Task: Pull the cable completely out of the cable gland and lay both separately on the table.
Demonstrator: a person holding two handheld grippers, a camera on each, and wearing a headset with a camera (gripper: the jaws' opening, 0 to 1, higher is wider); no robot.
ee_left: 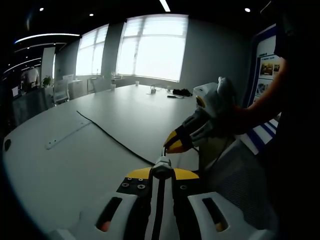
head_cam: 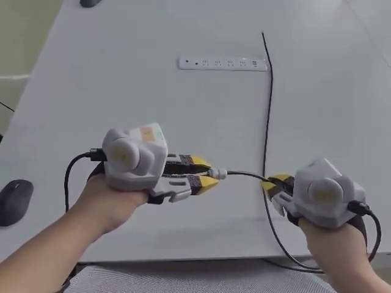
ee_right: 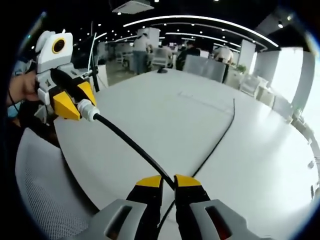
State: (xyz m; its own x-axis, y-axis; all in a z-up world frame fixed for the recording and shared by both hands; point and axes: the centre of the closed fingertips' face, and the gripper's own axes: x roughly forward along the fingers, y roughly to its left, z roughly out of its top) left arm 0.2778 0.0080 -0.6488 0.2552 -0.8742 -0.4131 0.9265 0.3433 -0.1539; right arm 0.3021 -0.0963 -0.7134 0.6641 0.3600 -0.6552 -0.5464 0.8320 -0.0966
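Left tongs [head_cam: 204, 173] closed on the white cable gland [head_cam: 219, 174], right tongs [head_cam: 276, 185] closed on the black cable [head_cam: 244, 175] near it, both held above the near edge of the tabletop [head_cam: 183, 110]. Opposed grips, short span between: that looks set for a straight pull. Cable not yet out.

Power strip [head_cam: 223, 63] far back on table [head_cam: 122, 91], cable [head_cam: 267, 110] beside its right end, mouse [head_cam: 13, 201] front-left.

Table [head_cam: 153, 104]: pale grey top, long, matte | white power strip [head_cam: 223, 63] lay flat toward far side, sockets up | black cable [head_cam: 267, 110] ran along the top from just past strip's right end toward near edge | black mouse [head_cam: 13, 201] sat at near left | small dark object [head_cam: 90, 3] at far left, cut by frame, kind unclear
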